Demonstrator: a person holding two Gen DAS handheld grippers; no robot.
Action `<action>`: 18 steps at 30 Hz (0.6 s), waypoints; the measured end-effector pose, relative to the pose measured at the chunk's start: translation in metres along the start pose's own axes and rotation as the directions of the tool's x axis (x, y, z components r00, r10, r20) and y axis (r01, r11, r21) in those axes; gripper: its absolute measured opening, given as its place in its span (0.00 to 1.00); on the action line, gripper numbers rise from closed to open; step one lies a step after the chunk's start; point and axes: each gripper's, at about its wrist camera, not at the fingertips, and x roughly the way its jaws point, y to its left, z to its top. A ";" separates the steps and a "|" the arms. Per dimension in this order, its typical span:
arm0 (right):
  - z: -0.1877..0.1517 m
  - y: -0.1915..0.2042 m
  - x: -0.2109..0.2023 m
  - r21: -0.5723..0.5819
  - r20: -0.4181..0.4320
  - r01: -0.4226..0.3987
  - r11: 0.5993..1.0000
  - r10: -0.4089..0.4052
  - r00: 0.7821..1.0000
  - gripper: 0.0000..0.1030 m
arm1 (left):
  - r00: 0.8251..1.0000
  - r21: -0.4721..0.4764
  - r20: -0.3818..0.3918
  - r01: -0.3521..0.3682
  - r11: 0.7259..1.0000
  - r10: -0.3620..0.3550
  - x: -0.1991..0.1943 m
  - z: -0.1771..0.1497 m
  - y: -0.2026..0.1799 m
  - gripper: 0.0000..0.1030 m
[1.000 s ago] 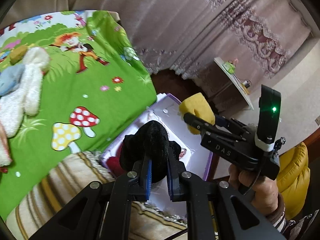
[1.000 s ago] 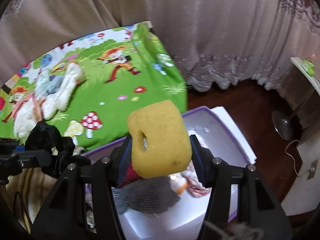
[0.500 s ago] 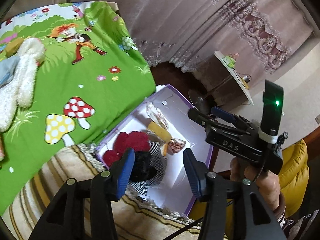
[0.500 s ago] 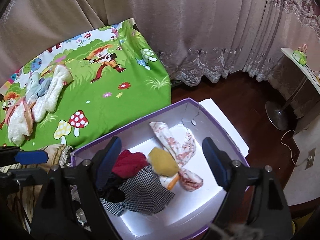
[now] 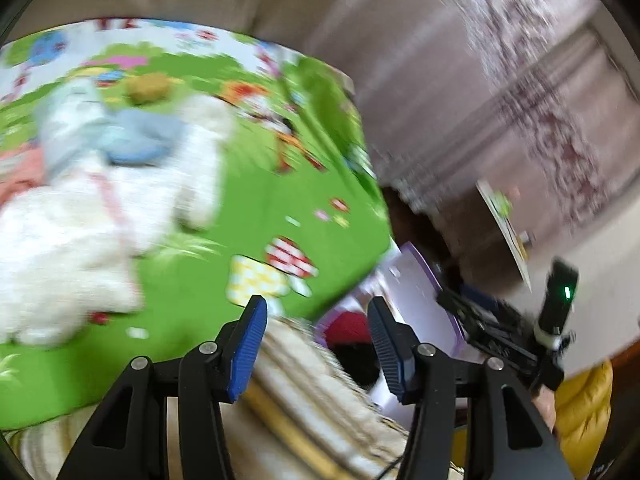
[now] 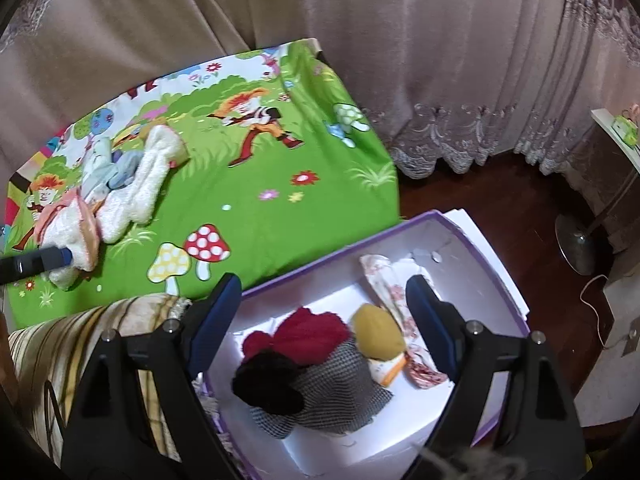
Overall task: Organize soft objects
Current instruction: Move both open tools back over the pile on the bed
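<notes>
Your right gripper (image 6: pixel 324 328) hangs over the purple box (image 6: pixel 472 248), with its jaws wide apart and nothing in them. The yellow sponge (image 6: pixel 378 334), black fluffy toy (image 6: pixel 268 384), red fluff (image 6: pixel 308 332) and checked cloth (image 6: pixel 340 392) lie inside the box. Your left gripper (image 5: pixel 318 340) is wide apart and holds nothing too. That view is blurry, but white plush toys (image 5: pixel 80 220) seem to lie on the green mat (image 5: pixel 260 200).
</notes>
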 end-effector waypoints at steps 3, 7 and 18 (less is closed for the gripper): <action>0.004 0.012 0.001 -0.018 0.000 -0.024 1.000 0.024 1.000 0.84 | 0.996 -0.099 0.069 -0.042 0.994 0.049 -0.026 0.009 0.039 0.54; 0.010 0.033 0.002 -0.059 0.004 -0.059 0.997 0.059 0.998 0.84 | 0.980 -0.263 0.144 -0.097 0.960 0.138 -0.063 0.020 0.098 0.60; 0.029 0.107 0.001 -0.220 0.013 -0.176 0.959 0.184 0.983 0.88 | 0.936 -0.624 0.149 -0.161 0.764 0.319 -0.109 0.026 0.247 0.72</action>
